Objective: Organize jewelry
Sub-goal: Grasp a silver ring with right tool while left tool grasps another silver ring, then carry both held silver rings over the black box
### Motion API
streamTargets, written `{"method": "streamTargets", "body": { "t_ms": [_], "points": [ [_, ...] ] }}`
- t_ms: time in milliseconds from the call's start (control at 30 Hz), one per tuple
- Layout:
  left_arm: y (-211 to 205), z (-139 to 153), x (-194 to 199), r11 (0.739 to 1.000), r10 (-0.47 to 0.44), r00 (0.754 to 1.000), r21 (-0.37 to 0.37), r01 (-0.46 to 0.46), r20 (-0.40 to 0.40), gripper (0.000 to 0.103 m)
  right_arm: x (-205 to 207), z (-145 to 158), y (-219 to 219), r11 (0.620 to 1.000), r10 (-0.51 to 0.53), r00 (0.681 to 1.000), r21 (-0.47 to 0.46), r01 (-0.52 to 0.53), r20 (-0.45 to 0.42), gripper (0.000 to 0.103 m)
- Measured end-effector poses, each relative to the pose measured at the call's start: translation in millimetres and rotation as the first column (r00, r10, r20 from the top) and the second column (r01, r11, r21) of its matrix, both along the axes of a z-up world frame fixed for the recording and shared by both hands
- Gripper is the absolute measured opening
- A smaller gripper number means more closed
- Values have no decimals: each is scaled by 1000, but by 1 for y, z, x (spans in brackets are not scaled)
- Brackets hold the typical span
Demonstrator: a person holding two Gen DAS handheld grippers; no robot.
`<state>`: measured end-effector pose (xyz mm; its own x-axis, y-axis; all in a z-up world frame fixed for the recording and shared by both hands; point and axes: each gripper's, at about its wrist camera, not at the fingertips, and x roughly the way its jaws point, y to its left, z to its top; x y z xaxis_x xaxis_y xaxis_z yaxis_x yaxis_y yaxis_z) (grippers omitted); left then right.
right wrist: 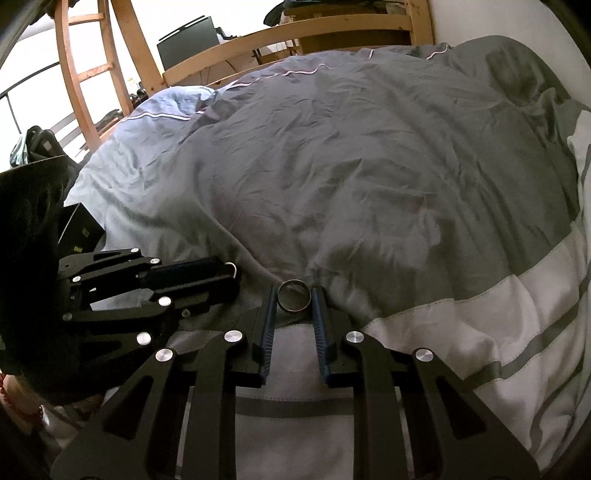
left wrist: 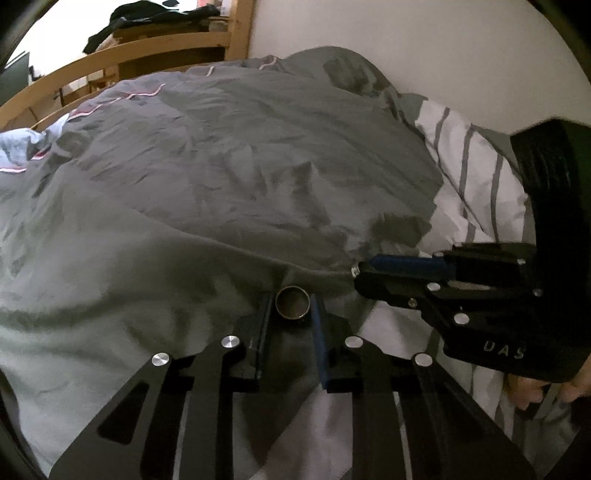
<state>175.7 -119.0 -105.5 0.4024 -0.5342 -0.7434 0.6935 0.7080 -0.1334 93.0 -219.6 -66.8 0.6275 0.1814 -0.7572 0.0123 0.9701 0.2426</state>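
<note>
In the left wrist view a wide dull-metal ring (left wrist: 291,315) stands upright between the blue pads of my left gripper (left wrist: 291,301), which is shut on it just above the grey duvet (left wrist: 221,177). In the right wrist view a thinner silver ring (right wrist: 293,309) is pinched the same way by my right gripper (right wrist: 294,295). The two grippers sit side by side. My right gripper (left wrist: 356,271) shows at the right of the left view with a glint of ring at its tip. My left gripper (right wrist: 233,271) shows at the left of the right view, a ring edge (right wrist: 232,266) peeping out.
The bed is covered by the grey duvet (right wrist: 369,166) over a white sheet with grey stripes (right wrist: 480,332). A small black box (right wrist: 79,230) lies on the bed at the left. A wooden bed rail (right wrist: 295,33) and ladder (right wrist: 85,74) stand behind. A hand (left wrist: 532,393) grips the right tool.
</note>
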Motion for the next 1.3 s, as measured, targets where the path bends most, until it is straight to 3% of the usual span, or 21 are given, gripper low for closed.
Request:
{"method": "streamTargets", "body": {
  "t_ms": [233, 633, 900, 1300],
  "points": [
    [0, 8, -4, 999, 27, 999, 19, -27, 25, 19, -1, 4, 0, 1000, -2, 1000, 14, 1, 25, 20],
    [32, 52, -31, 988, 140, 987, 50, -145, 80, 19, -9, 28, 15, 999, 33, 996, -20, -32, 81, 20],
    [73, 96, -67, 975, 210, 968, 46, -218, 134, 19, -30, 64, 50, 991, 135, 981, -42, -131, 141, 20],
    [143, 124, -97, 937, 341, 922, 13, -349, 182, 19, -51, 95, 113, 969, 246, 954, -41, -242, 172, 20]
  ]
}}
